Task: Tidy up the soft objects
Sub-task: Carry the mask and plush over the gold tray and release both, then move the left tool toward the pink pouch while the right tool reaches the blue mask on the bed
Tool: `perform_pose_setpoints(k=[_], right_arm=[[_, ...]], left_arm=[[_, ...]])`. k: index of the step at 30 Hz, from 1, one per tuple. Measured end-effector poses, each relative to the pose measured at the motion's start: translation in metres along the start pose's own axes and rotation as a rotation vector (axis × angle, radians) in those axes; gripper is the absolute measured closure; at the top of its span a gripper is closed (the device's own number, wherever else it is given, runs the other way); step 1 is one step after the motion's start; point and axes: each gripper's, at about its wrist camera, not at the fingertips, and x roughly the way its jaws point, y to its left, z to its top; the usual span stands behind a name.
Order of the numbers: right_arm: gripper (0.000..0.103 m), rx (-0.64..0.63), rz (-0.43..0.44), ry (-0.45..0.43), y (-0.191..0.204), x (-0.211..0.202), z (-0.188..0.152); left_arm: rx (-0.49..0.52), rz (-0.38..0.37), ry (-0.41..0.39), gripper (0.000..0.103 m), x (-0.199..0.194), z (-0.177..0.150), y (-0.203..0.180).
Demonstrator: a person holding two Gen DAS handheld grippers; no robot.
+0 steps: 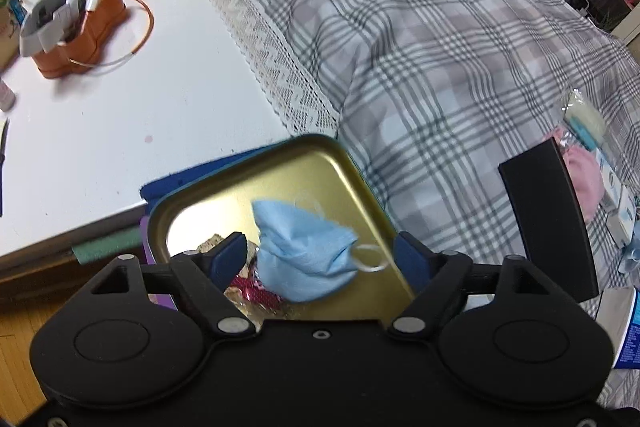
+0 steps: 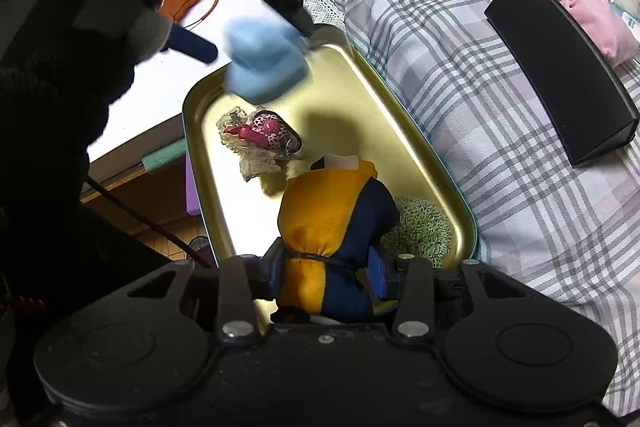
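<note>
My left gripper point(image 1: 320, 253) hangs over a shiny gold tin tray point(image 1: 360, 183) with round corners. Its blue fingers are spread wide. A soft light blue pouch point(image 1: 306, 251) sits between them, blurry in the right wrist view, and I cannot tell if it touches a finger. The pouch is crumpled cloth with a thin white ring point(image 1: 370, 259) on its side.

My right gripper point(image 2: 328, 277) squeezes a puffy yellow and navy pouch point(image 2: 336, 223) at its tied neck. A dark string point(image 2: 320, 258) wraps that neck. The cloth looks smooth and silky. This pouch is over the near end of the tray.

Inside the tray, near its middle, lies a small pink dotted pouch point(image 2: 266, 131) with pale lace point(image 2: 256, 161) around it. In the near right corner of the tray lies a fuzzy green loopy pad point(image 2: 420, 229).

The tray rests on a plaid blanket point(image 1: 440, 47) of grey and white squares, with a lace edge. On the blanket, well to the right of the tray, stands a flat black curved box point(image 2: 560, 67). Behind it lies a soft pink pouch point(image 2: 600, 23).

To the left of the blanket is a smooth white table point(image 1: 120, 131). Near its far left corner sits an orange tin point(image 1: 86, 35) with papers in it.
</note>
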Motion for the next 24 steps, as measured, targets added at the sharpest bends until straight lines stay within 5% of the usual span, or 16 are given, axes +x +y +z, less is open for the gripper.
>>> perform_pose_setpoints(k=[10,13,24], right_arm=[[0.06,-0.004,-0.003,-0.006,0.006,0.001,-0.001],[0.043,-0.01,0.002,-0.046,0.008,-0.007,0.001],[0.043,0.005,-0.04,-0.051,-0.002,-0.013,-0.002]], left_arm=[[-0.024,0.005,0.049,0.025,0.007,-0.005,0.01],[-0.032,0.008,0.052,0.025,0.006,-0.006,0.013],[-0.004,0.015,0.067,0.025,0.007,-0.013,0.012]])
